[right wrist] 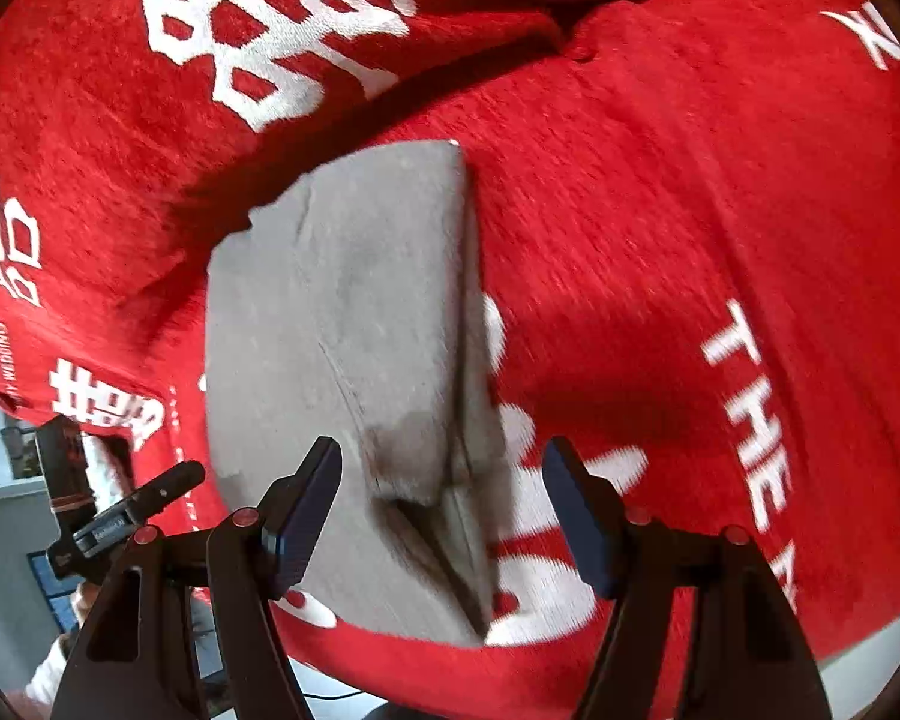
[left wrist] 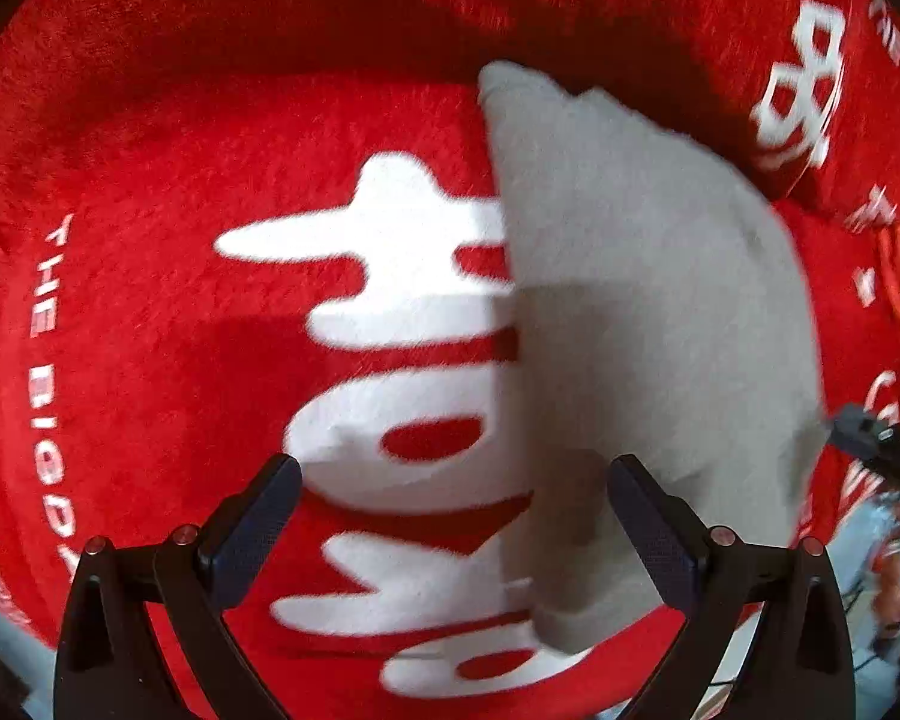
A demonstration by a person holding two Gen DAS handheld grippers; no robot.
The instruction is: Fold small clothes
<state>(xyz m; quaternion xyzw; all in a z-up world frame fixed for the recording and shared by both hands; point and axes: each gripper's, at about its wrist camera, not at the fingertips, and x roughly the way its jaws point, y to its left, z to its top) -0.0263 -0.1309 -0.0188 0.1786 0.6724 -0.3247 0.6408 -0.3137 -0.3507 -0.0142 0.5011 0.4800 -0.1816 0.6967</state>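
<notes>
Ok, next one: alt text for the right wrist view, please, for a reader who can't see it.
A folded grey garment lies on a red cloth printed with white lettering. The right gripper hangs over the garment's near end with its jaws open and nothing between the pads. The other gripper shows at the lower left edge.

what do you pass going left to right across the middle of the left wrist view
small white lettering on the red blanket → large white characters → folded grey cloth → more white lettering at the right edge. Both jaws of the left gripper stand open below this line, nothing between them.
</notes>
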